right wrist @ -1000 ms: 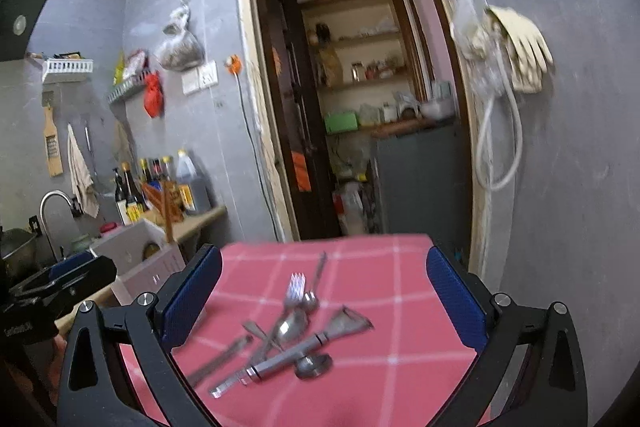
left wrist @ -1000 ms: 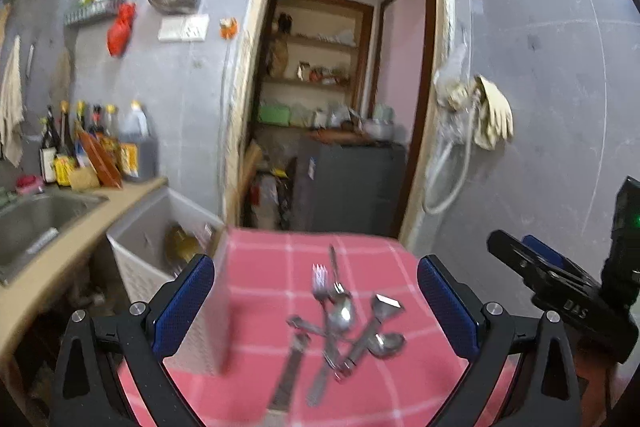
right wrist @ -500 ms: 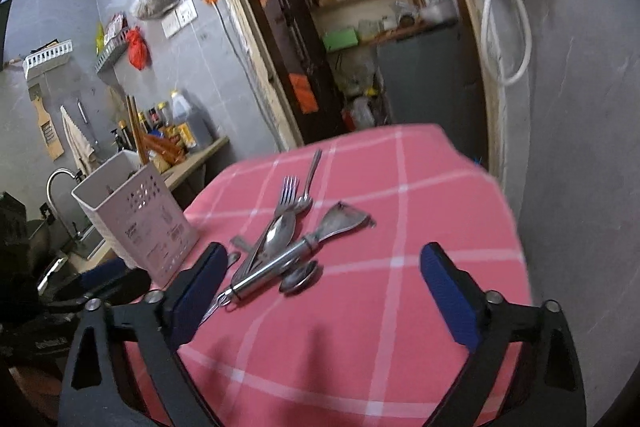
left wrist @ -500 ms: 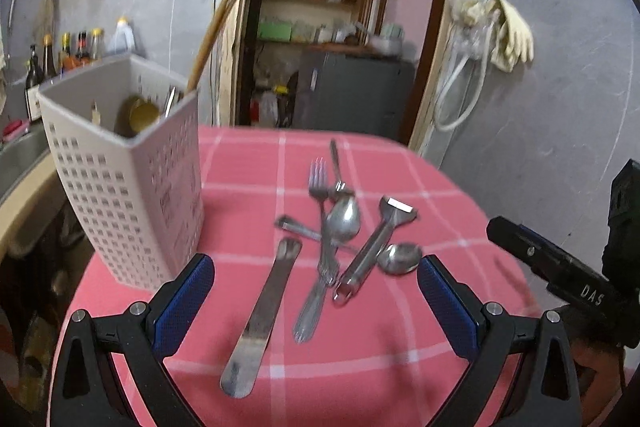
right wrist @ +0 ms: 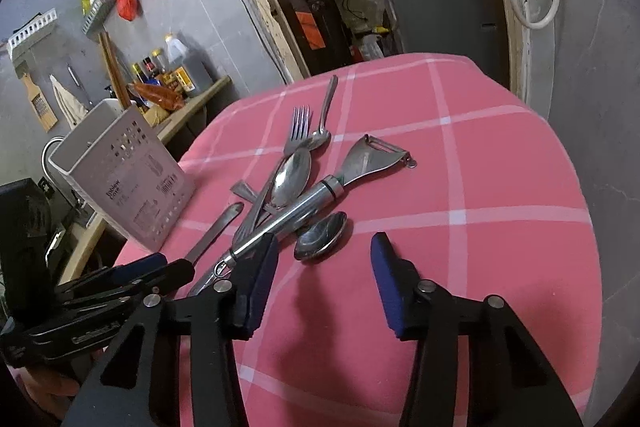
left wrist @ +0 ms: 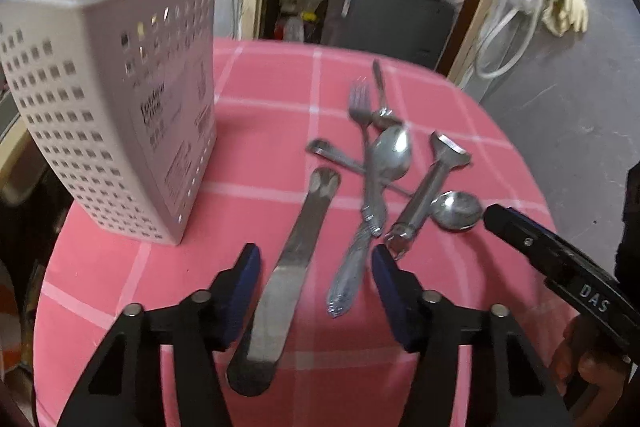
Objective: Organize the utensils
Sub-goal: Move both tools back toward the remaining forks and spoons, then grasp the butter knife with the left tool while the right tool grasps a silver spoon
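Near edge of pink cloth (left wrist: 120, 267): left gripper (left wrist: 316, 279) jaws wide, empty, straddling flat knife (left wrist: 296, 251) and fork handle (left wrist: 352, 267); right gripper (right wrist: 324, 279) also wide, by spoon (right wrist: 320, 235); best centre on knife alone, pinch, drop into white caddy (left wrist: 104, 115) far left.

Your left gripper (left wrist: 316, 263) hangs with its jaws apart over the knife (left wrist: 288, 267) and the fork (left wrist: 362, 195) handle. Beyond lie a spoon (left wrist: 390, 153), a peeler (left wrist: 430, 187) and a second spoon (left wrist: 456, 211). The white holder (left wrist: 108, 115) stands at left on the pink cloth (left wrist: 260, 87).
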{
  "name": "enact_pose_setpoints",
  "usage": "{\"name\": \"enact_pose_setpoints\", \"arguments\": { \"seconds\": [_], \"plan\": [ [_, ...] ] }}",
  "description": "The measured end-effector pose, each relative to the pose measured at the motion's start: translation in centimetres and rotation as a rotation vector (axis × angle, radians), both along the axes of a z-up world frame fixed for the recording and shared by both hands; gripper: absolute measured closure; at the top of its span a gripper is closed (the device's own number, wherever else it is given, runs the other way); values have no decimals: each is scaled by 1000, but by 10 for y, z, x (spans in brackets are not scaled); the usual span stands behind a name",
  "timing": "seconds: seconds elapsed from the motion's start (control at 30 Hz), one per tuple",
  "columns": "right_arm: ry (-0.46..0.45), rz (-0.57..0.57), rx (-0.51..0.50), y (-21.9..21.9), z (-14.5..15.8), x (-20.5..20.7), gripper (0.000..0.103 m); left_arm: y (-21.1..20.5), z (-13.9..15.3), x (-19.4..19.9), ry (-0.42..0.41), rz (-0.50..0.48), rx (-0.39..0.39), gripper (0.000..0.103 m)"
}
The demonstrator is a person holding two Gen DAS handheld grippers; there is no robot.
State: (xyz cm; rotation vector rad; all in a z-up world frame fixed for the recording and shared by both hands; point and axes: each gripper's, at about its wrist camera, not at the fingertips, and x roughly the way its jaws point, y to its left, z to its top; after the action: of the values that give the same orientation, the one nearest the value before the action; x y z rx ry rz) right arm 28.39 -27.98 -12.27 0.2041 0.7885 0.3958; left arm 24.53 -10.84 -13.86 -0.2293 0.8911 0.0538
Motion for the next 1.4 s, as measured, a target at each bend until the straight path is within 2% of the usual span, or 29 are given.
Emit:
{"name": "enact_pose_setpoints", "arguments": {
  "seconds": [0.13, 0.3, 0.43, 0.57, 0.63, 0.9, 1.07, 1.27, 1.4],
  "plan": [
    [30, -6, -26, 7, -4, 5, 72, 3, -8, 5, 50, 16, 7, 61],
    [64, -21, -46, 16, -5, 12, 73, -5, -10, 12, 74, -4, 63, 62],
    [78, -56, -74, 23, -7, 14, 84, -10, -10, 20, 88, -5, 104, 73],
    [82, -113, -16, 16, -6, 12, 97, -12, -6, 22, 104, -13, 138, 81],
    [75, -135, 17, 9, -6, 8, 99, -14, -5, 25, 109, -23, 142, 82],
    [16, -230, 2, -12, 11, -18, 100, -11, -1, 14, 132, -79, 92, 86],
    [34, -254, -2, -30, 19, -38, 100, -10, 1, 2, 163, -103, 42, 86],
    [75, -266, -18, -49, 26, -71, 100, 2, 5, -13, 214, -113, -66, 86],
    [106, -275, -2, -59, 27, -87, 100, -1, 8, -27, 236, -149, -70, 86]
  ]
}}
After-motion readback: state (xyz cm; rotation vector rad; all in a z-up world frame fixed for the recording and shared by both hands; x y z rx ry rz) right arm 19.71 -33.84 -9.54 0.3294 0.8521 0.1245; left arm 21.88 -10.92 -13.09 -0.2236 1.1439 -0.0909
